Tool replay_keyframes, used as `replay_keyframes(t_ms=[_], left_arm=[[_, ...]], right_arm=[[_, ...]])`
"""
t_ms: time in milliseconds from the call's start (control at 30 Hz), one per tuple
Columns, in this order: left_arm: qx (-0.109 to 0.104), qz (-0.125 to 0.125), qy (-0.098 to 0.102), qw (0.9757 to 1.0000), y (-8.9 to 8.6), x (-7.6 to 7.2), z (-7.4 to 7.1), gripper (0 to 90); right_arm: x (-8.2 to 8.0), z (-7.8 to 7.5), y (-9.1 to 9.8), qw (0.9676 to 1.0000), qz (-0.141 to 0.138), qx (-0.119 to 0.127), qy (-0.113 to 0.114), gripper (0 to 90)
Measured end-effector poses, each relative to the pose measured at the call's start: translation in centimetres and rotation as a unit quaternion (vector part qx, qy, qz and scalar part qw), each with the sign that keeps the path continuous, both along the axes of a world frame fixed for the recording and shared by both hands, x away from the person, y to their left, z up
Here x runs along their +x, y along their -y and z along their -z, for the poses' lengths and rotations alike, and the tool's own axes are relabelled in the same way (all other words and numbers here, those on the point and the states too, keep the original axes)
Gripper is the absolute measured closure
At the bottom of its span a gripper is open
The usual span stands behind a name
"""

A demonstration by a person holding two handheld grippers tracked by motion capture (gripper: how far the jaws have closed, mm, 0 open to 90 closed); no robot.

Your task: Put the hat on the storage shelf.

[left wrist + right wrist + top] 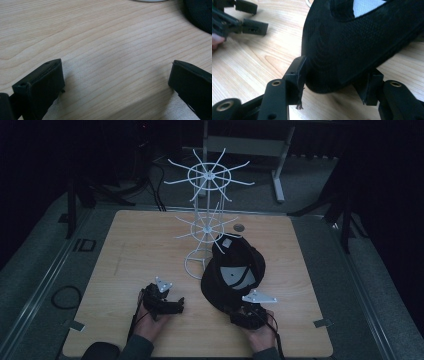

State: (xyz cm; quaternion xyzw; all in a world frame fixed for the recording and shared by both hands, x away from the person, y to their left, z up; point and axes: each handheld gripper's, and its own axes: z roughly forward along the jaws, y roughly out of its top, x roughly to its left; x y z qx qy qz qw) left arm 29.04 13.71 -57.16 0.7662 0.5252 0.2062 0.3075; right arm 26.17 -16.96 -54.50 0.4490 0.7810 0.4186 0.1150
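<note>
1. Two tools at work: right tool (332, 82) straddles the near edge of the cap (362, 42), jaws set either side of the brim, seemingly touching it; firm pinch unclear
2. Cap lies upside down on the tabletop (150, 245), just beside the rack (205, 210), likely bound for a hook
3. Left tool (167, 304) rests spread wide, holding nothing, clear of the cap
4. Rack's base crowds the cap's far side

Dim recording lab: wooden table (150, 245), dark curtains, grey carpet (40, 270).
</note>
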Motion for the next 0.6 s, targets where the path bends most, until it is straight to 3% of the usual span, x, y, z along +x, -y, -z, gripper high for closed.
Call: replay_keyframes(t_ms=[200, 367, 600], left_arm=[[0.0, 0.0, 0.0, 1.0, 0.0, 0.0, 0.0, 0.1], [0.0, 0.0, 0.0, 1.0, 0.0, 0.0, 0.0, 0.1], [0.0, 0.0, 0.0, 1.0, 0.0, 0.0, 0.0, 0.2]], right_arm=[[0.6, 0.1, -0.2, 0.9996, 0.001, 0.024, -0.011, 50.0], [1.3, 0.2, -0.1, 0.9976, 0.012, 0.062, -0.03, 52.6], [1.7, 0.4, -0.6, 0.9959, 0.002, 0.079, -0.045, 62.9]])
